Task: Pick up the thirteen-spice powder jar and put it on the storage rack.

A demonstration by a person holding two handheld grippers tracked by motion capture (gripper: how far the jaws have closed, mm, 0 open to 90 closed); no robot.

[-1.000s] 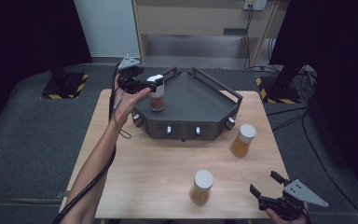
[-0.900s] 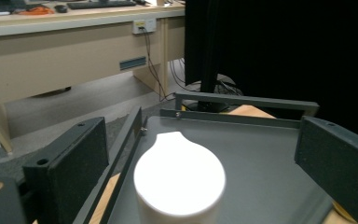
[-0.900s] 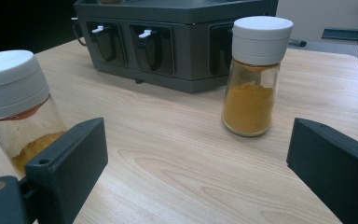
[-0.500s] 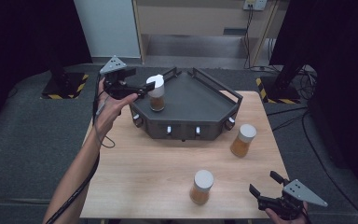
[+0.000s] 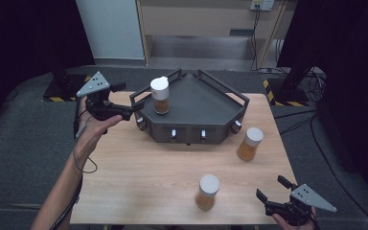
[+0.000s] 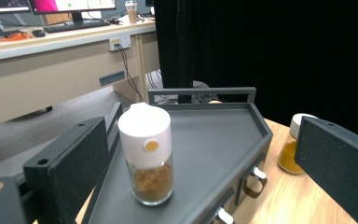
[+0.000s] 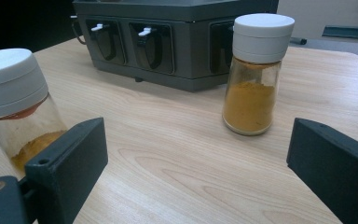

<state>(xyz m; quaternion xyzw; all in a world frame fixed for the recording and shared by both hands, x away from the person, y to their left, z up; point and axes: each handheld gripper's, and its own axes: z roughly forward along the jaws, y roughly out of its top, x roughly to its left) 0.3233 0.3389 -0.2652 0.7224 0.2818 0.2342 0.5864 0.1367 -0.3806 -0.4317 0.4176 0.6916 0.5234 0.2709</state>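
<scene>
A brown-spice jar (image 5: 160, 96) with a white cap stands upright on the left part of the dark grey rack's (image 5: 206, 103) top. My left gripper (image 5: 127, 99) hovers just left of the rack, open and empty, its jaws pointing at the jar. In the left gripper view the brown-spice jar (image 6: 145, 156) stands beyond my left gripper (image 6: 203, 158), clear of the wide-apart jaws. My right gripper (image 5: 271, 188) rests open at the table's near right corner. In the right gripper view, my right gripper (image 7: 196, 158) faces a yellow-spice jar (image 7: 254, 74), with an orange-spice jar (image 7: 14, 102) at the left.
The yellow-spice jar (image 5: 249, 143) stands on the wooden table (image 5: 139, 167) right of the rack front. The orange-spice jar (image 5: 207, 191) stands near the front edge. The rack has raised rails (image 5: 220, 86) and hooks along its front (image 7: 144, 42). A desk (image 6: 51, 60) lies beyond.
My left gripper has drawn back to the left, away from the brown-spice jar, which stays standing on the rack. The right gripper has not moved.
</scene>
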